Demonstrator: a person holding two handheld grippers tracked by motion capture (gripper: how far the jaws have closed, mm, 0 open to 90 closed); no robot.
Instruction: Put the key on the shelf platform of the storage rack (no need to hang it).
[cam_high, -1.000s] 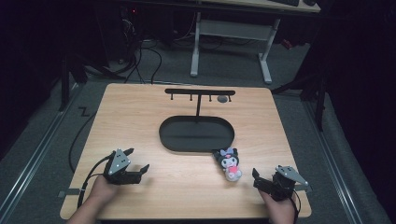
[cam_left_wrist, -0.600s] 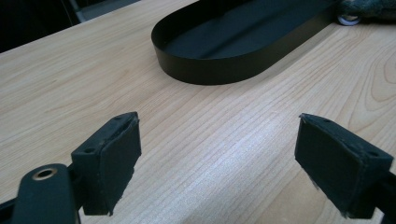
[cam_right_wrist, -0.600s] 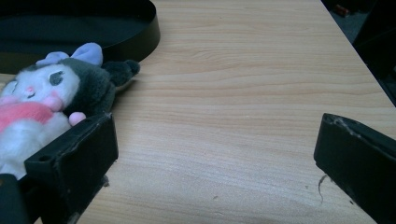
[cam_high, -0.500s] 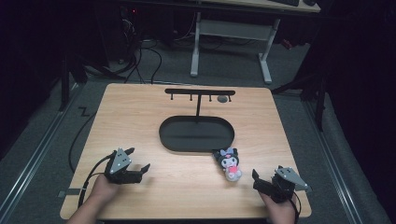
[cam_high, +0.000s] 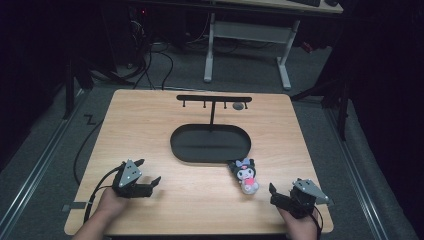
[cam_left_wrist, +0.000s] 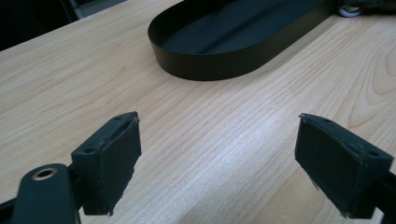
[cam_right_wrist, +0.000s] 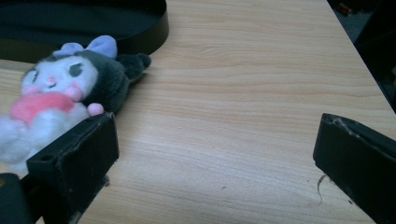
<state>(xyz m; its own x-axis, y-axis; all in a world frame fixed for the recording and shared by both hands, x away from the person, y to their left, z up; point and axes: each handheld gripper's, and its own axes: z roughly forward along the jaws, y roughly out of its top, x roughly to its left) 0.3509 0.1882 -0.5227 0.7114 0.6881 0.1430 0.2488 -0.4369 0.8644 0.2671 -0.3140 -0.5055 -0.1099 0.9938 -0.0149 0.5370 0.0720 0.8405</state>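
wooden table (cam_high: 150, 120), lit from above, dark room around it. black oval tray (cam_high: 210, 144) sits near table centre; behind it stands a black t-shaped rack (cam_high: 214, 100) with small hooks under its crossbar, a small round grey item (cam_high: 238, 106) at the bar's right end, too small to identify.

plush toy (cam_high: 245, 175): white face, dark hood, lilac bow, pink front. lies on the bare wood just beside the tray's near-right rim, apart from both grippers. in the right gripper view it lies at upper left (cam_right_wrist: 65, 88), just beyond the left jaw.

left gripper (cam_high: 150, 183): held in the left hand (cam_high: 111, 202) at the near-left of the table, jaws spread wide, nothing between them; bare wood and tray rim (cam_left_wrist: 224, 70) ahead.

right gripper (cam_high: 274, 194): near-right corner, in the right hand (cam_high: 299, 225), jaws wide apart, holding nothing.
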